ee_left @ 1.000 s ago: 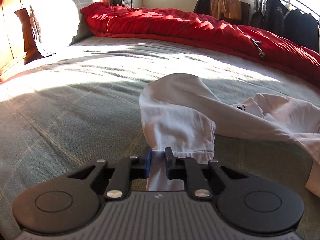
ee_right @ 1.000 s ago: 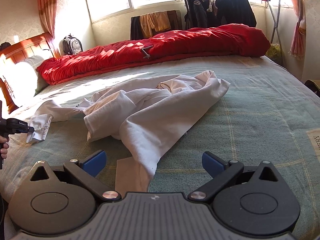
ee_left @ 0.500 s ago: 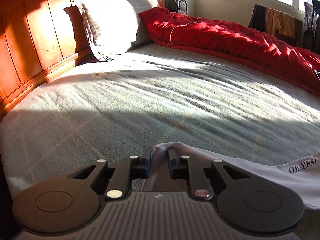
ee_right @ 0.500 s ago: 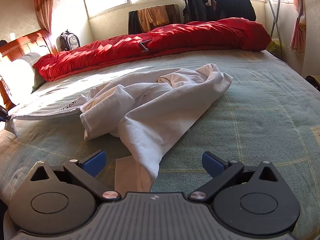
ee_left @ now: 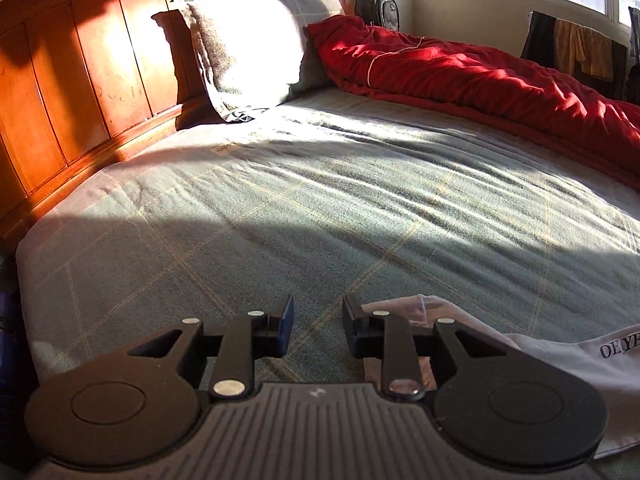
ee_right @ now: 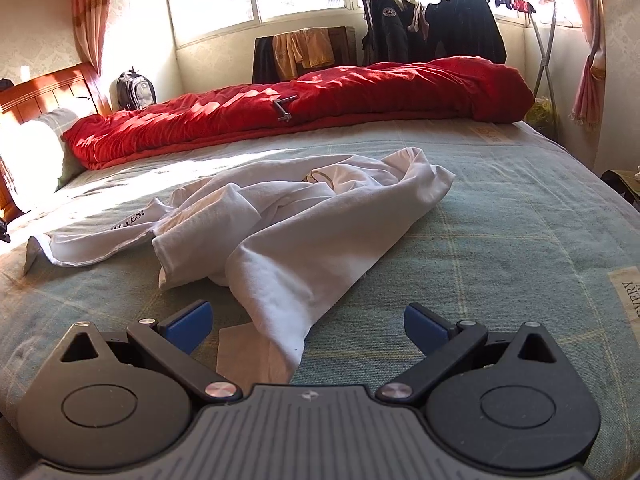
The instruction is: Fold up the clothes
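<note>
A white long-sleeved shirt (ee_right: 288, 236) lies crumpled on the grey-green bedspread (ee_right: 500, 240). One sleeve with black lettering is stretched out to the left (ee_right: 100, 236). In the left wrist view that sleeve's cuff (ee_left: 552, 348) lies flat beside and under my right finger. My left gripper (ee_left: 317, 322) is open and empty, with only bedspread (ee_left: 320, 208) between its pads. My right gripper (ee_right: 307, 322) is wide open and empty, just above the shirt's near corner (ee_right: 276, 344).
A red quilt (ee_right: 320, 100) lies bunched along the far side of the bed. A pillow (ee_left: 248, 48) leans on the wooden headboard (ee_left: 80, 80). A backpack (ee_right: 134, 88), a clothes rack (ee_right: 460, 20) and windows stand behind.
My left gripper pulled the sleeve out to the left toward the headboard, then opened and let the cuff drop on the bed. My right gripper stayed open over the shirt's near corner.
</note>
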A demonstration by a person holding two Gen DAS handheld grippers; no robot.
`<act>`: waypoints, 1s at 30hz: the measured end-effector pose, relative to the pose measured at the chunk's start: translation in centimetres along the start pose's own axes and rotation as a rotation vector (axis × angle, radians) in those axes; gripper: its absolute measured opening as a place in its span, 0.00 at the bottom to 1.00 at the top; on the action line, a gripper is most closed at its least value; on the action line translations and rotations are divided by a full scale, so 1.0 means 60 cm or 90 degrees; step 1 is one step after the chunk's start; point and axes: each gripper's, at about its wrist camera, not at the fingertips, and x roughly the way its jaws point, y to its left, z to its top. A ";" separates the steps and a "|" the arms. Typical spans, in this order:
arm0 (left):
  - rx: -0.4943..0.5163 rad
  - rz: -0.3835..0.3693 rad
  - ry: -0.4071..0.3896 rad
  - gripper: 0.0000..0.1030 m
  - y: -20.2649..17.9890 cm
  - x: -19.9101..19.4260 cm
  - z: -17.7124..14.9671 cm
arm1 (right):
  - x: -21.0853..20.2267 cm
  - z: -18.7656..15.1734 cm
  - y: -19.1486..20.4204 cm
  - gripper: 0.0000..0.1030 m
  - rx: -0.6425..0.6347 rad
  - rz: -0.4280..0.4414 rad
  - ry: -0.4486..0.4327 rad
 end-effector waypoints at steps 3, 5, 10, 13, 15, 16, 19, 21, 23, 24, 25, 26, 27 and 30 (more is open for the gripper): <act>0.013 -0.032 0.004 0.27 -0.007 -0.018 -0.009 | 0.006 -0.002 0.005 0.99 -0.015 0.009 0.014; 0.033 -0.064 0.009 0.30 -0.023 -0.033 -0.019 | 0.012 -0.003 0.008 0.93 -0.022 0.024 0.034; 0.124 -0.175 0.016 0.37 -0.100 -0.091 -0.068 | 0.025 -0.016 0.028 0.89 -0.062 0.025 0.058; 0.188 -0.268 0.006 0.41 -0.159 -0.143 -0.114 | 0.031 -0.026 0.034 0.89 -0.074 0.019 0.068; 0.237 -0.320 0.001 0.43 -0.197 -0.178 -0.147 | 0.034 -0.034 0.034 0.89 -0.071 0.019 0.077; 0.261 -0.343 0.000 0.43 -0.216 -0.194 -0.163 | 0.036 -0.036 0.034 0.89 -0.070 0.022 0.082; 0.327 -0.403 -0.014 0.44 -0.265 -0.239 -0.209 | 0.040 -0.038 0.036 0.89 -0.067 0.033 0.085; 0.359 -0.435 -0.024 0.44 -0.292 -0.264 -0.237 | 0.049 -0.038 0.032 0.89 -0.054 0.050 0.092; 0.380 -0.459 -0.027 0.44 -0.312 -0.281 -0.260 | 0.064 -0.044 0.026 0.89 -0.031 0.062 0.109; 0.389 -0.471 -0.026 0.44 -0.321 -0.288 -0.270 | 0.072 -0.048 0.022 0.89 -0.019 0.064 0.117; 0.395 -0.478 -0.024 0.44 -0.327 -0.293 -0.277 | 0.080 -0.054 0.017 0.89 -0.007 0.066 0.124; 0.401 -0.486 -0.022 0.44 -0.333 -0.298 -0.285 | 0.087 -0.060 0.012 0.89 0.004 0.068 0.129; 0.405 -0.490 -0.019 0.44 -0.338 -0.301 -0.290 | 0.089 -0.064 0.008 0.90 0.009 0.074 0.125; 0.408 -0.498 -0.009 0.44 -0.345 -0.303 -0.300 | 0.091 -0.071 0.002 0.95 0.014 0.093 0.126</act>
